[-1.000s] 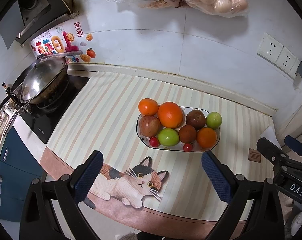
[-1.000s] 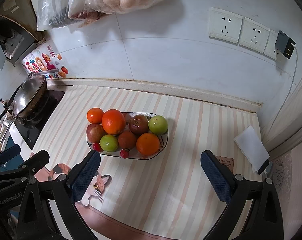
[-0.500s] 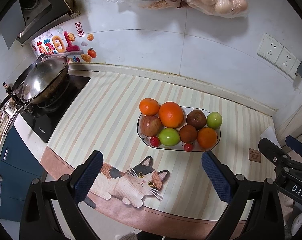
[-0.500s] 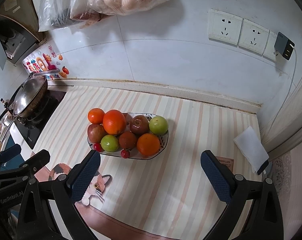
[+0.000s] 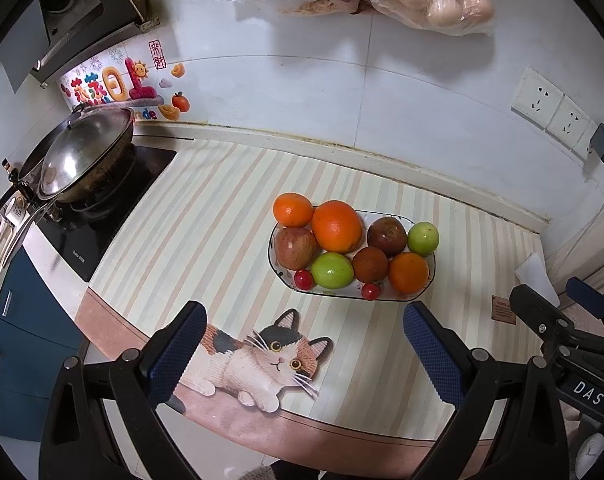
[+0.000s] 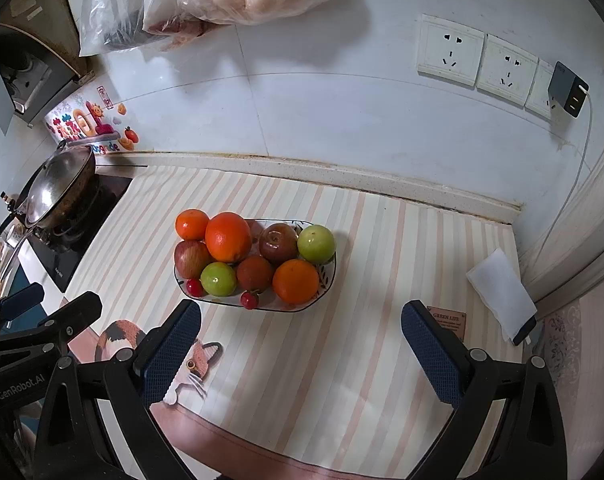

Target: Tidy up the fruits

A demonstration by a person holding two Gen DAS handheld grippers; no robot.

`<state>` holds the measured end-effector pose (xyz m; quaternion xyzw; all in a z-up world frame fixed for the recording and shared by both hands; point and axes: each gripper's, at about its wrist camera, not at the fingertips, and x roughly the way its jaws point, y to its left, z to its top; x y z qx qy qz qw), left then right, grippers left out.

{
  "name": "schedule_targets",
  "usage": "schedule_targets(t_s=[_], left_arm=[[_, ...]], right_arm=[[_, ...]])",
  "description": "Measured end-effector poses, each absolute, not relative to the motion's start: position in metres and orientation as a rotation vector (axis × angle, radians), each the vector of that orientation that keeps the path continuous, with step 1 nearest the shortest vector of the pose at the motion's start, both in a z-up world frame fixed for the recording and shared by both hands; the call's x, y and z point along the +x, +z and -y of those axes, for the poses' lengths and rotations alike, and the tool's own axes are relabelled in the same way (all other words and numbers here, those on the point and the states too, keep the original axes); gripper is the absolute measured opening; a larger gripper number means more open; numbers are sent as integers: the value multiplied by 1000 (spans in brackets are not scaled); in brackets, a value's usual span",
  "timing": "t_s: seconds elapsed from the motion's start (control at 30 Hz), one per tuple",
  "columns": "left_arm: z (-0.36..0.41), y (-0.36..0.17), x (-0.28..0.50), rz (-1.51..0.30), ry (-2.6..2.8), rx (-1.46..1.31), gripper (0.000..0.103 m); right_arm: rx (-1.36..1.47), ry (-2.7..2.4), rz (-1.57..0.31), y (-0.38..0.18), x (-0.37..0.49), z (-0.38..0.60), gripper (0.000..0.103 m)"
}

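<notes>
Barely shifted, left hand-held gripper (image 6: 41, 344) reads "GenRobot.AI"; tag (image 6: 446, 317) perhaps "GREEN LIFE".

A white oval dish (image 5: 420, 294) with a dark rim sits on the striped mat, piled with fruit. It holds three oranges, the largest (image 5: 336, 226) on top, a red apple (image 5: 295, 248), two green fruits, two dark brownish ones and two small red cherries at its near edge.
</notes>
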<state>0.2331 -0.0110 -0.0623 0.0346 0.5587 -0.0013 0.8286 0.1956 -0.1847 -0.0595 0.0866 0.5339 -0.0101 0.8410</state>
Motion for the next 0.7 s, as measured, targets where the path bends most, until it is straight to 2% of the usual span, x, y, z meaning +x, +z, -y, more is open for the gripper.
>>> schedule_targets(t_s=[0.7], left_arm=[[7, -53, 229, -1156, 14, 61, 101]], right_arm=[[209, -13, -1117, -57, 195, 187, 102]])
